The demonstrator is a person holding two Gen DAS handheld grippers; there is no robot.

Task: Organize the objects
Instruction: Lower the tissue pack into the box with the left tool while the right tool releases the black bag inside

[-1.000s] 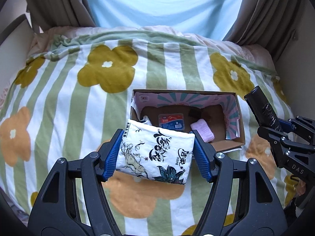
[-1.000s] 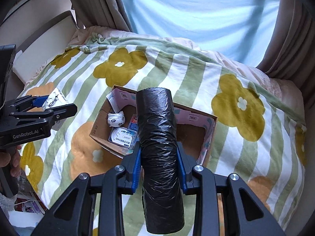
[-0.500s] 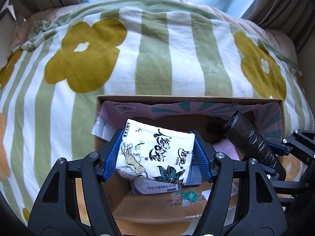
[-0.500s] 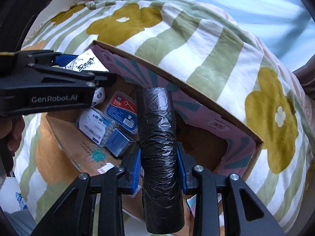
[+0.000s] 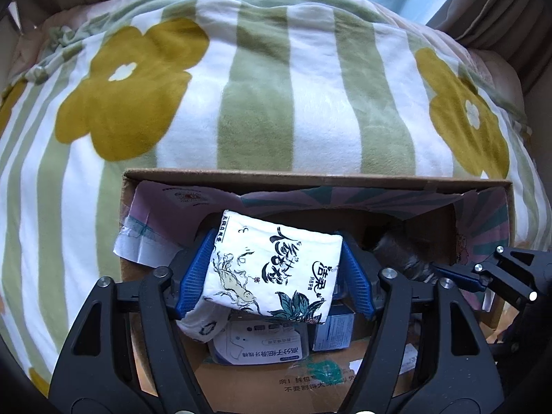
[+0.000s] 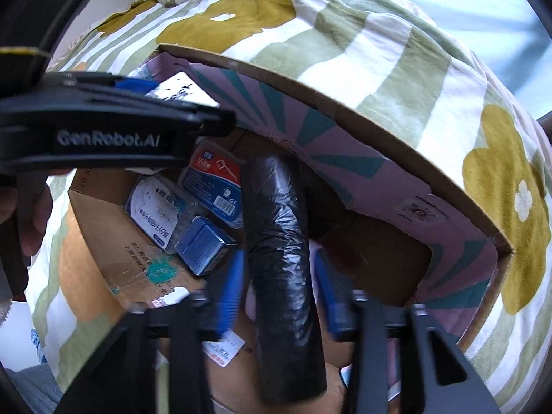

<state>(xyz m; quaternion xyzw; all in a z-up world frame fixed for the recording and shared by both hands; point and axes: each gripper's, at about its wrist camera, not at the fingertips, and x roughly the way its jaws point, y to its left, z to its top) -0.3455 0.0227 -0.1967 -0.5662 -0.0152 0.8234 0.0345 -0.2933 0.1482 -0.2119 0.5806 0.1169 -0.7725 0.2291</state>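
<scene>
tissue pack [image 5: 272, 269], white with ink-style drawings, is being clamped between the blue fingers [image 5: 193, 279] of the left gripper [image 5: 276, 277], hanging over the near-left part of the open cardboard box [image 5: 310, 176] on the flowered bed blanket [image 5: 255, 103]. a second ago both grippers were still out over the blanket, short of the box; now both are reaching inside it, so the drop-off looks close. the right gripper [image 6: 279, 284] is carrying a black roll of bags [image 6: 279, 241]; its blue pads were pressed tight to the roll half a second ago, and now they are blurring and seem to be standing slightly off it, so i cannot tell whether they are gripping or letting go. the roll is pointing into the middle of the box, beside a blue floss-pick case [image 6: 214, 179], a clear-lidded pack [image 6: 162, 207] and a small blue carton [image 6: 203, 248].

hidden or unclear: whether the roll is resting on the box floor, what is lying under the tissue pack, and the far-right corner of the box, which is in shadow. a hand [image 6: 31, 220] at the left edge is only partly showing.
</scene>
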